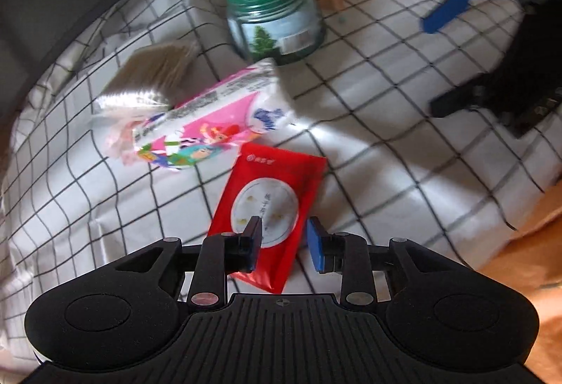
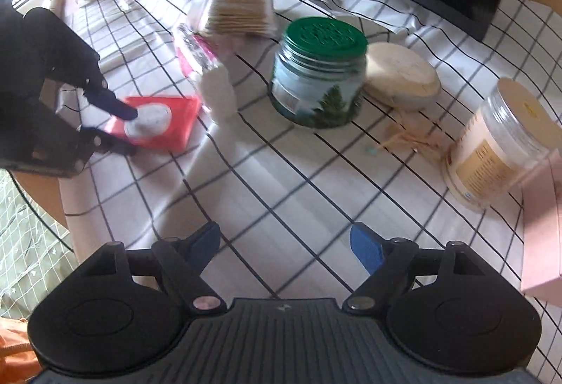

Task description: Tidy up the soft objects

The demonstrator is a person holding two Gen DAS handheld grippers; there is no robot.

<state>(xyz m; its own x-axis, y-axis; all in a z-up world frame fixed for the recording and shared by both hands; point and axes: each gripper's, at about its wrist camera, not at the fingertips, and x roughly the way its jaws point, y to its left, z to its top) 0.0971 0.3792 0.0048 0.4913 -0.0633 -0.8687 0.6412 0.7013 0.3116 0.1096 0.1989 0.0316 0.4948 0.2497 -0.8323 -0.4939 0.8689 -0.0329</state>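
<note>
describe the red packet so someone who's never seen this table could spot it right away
Start at the checked tablecloth and find the green-lidded jar. Nearer the table edge than the jar, beside the pink cartoon-printed tissue pack, lies the red packet, under the left claw. It is the only flat, plain red pouch, with a white round flap on its face.

Each view is taken from a gripper, angled steeply down at the checked tablecloth [image 1: 368,152] at close range. The green-lidded jar [image 1: 274,15] [image 2: 319,75] and red packet [image 1: 270,208] [image 2: 165,124] are shared by both views.
</note>
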